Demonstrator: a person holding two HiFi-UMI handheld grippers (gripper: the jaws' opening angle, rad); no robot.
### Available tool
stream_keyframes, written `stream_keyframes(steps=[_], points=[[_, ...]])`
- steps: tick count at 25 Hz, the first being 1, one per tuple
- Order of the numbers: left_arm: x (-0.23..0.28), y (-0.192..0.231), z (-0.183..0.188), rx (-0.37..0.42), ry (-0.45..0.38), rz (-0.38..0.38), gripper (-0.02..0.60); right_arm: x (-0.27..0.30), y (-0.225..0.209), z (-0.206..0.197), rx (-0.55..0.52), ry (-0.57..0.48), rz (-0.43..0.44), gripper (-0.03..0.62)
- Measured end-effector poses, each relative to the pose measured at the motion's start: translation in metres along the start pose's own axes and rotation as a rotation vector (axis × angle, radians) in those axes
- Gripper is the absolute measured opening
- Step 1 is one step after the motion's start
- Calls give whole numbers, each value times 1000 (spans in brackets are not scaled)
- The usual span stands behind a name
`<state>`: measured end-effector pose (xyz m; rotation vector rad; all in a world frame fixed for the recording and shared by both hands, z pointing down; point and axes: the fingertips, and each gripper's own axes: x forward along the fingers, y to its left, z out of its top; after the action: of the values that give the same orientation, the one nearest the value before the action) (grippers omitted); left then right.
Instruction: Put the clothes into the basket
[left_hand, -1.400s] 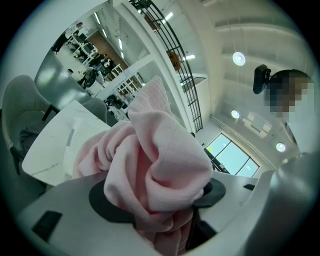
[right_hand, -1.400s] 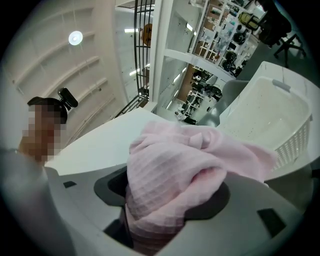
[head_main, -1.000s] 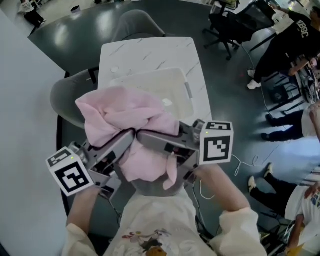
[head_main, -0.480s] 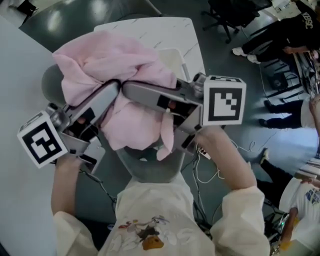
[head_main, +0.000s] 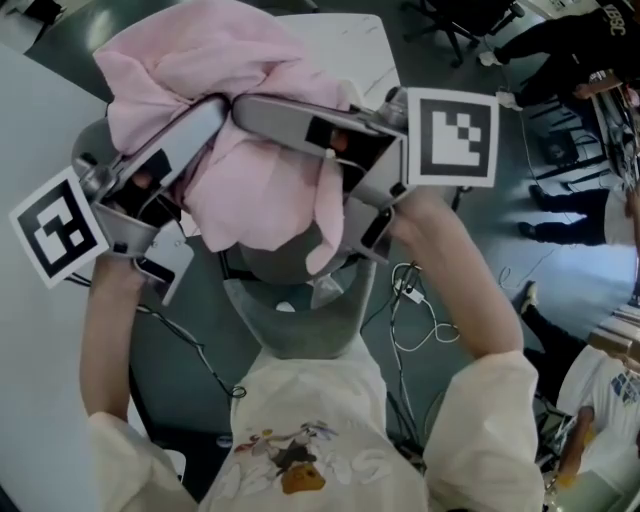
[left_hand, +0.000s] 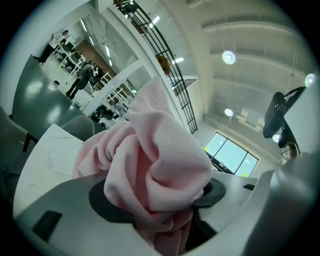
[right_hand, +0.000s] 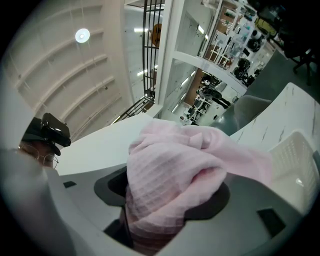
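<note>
From overhead, two tongs meet tip to tip: the left tongs (head_main: 205, 115) and the right tongs (head_main: 250, 108) both bite into one pink garment (head_main: 250, 190). The garment bulges above their tips and hangs in a fold beneath them. Each of the tongs carries one marker cube, two in all. Beyond the tips a strip of the white marble counter (head_main: 345, 40) shows past the cloth. Below the tongs sits one grey chair (head_main: 300, 320), with a white cable (head_main: 420, 320) trailing under the right tongs. In the left gripper view, the left tongs (left_hand: 165, 200) stand fairly wide with a thick wad of the pink garment (left_hand: 160, 165) squeezed between the two dark pads. The counter (left_hand: 45, 150) lies off to the left of them. In the right gripper view, the right tongs (right_hand: 165, 200) are likewise clamped on a bunched, waffle-textured lump of the pink garment (right_hand: 170, 175). To their right, one white lattice basket (right_hand: 295, 160) rests on the counter (right_hand: 300, 107), apart from the cloth.
</note>
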<state>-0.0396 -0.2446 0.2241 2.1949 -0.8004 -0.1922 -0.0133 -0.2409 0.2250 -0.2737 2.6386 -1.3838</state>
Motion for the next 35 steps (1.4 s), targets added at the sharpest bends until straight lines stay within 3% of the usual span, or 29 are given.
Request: stream_keyframes(steps=[6, 15, 21, 29, 31, 35], points=[[40, 74, -22, -39, 7, -2, 310, 7, -85, -3, 33, 23, -12, 276], [41, 83, -29, -120, 21, 31, 310, 8, -92, -7, 91, 39, -42, 276], [70, 155, -75, -157, 39, 39, 310, 7, -179, -36, 131, 72, -76, 277], [70, 166, -88, -203, 77, 89, 302, 5, -200, -49, 155, 161, -166, 276], [71, 179, -95, -211, 91, 128, 299, 1, -216, -54, 158, 190, -225, 276], [65, 227, -118, -190, 159, 290, 290, -6, -258, -68, 153, 256, -362, 277]])
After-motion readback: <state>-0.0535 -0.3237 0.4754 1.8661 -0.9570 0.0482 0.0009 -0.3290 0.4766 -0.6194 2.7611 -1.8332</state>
